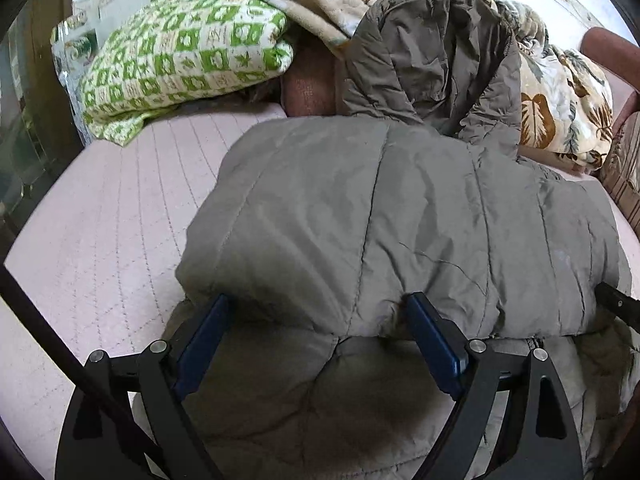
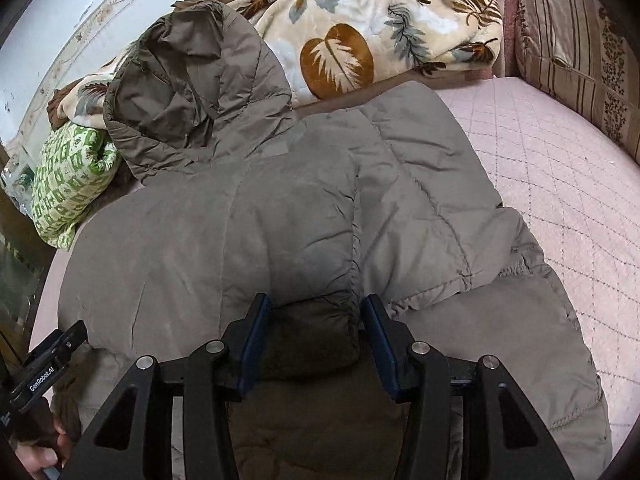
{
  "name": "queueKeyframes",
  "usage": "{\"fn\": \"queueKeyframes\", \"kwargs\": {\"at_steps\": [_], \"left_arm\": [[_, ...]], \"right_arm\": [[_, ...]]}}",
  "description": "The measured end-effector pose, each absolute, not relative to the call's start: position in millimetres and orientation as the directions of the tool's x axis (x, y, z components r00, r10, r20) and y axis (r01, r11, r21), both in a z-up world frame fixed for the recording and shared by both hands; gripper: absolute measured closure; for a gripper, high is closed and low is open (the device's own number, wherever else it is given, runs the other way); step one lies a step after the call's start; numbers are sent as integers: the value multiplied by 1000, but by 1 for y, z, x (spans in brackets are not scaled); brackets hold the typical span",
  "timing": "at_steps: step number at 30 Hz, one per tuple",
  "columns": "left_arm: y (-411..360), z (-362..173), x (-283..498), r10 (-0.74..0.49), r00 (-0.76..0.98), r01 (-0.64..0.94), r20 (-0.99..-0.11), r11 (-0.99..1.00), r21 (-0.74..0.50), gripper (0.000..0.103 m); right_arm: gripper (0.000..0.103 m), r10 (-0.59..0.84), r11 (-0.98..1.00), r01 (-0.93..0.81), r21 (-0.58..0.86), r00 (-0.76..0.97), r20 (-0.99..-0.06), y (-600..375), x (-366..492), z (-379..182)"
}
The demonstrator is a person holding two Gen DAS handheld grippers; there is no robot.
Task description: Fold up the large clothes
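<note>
A large grey-brown quilted hooded jacket [image 1: 400, 208] lies folded over on the pink bed; it also shows in the right wrist view [image 2: 224, 232]. Its hood [image 2: 192, 92] points toward the far blankets. My left gripper [image 1: 320, 308] is open, its blue-padded fingers [image 1: 434, 340] spread at the near folded edge, with fabric between them. My right gripper [image 2: 316, 308] is open, its fingers [image 2: 256, 340] either side of a bulge of the jacket's near edge. The left gripper's body [image 2: 44, 368] shows at the left of the right wrist view.
A green-and-white checked quilt [image 1: 180, 60] and a leaf-print blanket [image 2: 360, 36] are piled at the far side of the pink quilted mattress [image 2: 560, 200]. A striped cushion [image 2: 576, 48] stands at the right. Glass furniture [image 1: 24, 140] is beyond the left bed edge.
</note>
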State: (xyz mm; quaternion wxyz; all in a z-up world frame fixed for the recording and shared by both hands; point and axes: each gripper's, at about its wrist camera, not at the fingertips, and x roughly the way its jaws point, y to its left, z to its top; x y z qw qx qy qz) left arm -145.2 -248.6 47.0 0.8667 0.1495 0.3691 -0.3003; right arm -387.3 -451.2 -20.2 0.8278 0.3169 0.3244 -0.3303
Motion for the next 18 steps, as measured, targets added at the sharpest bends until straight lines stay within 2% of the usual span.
{"fn": "queueKeyframes", "kwargs": {"at_steps": [8, 18], "left_arm": [[-255, 64, -178, -456, 585, 671, -671, 737, 83, 14], [-271, 62, -200, -460, 615, 704, -640, 685, 185, 14]], "right_arm": [[48, -411, 660, 705, 260, 629, -660, -429, -384, 9], [48, -410, 632, 731, 257, 597, -689, -434, -381, 2]]}}
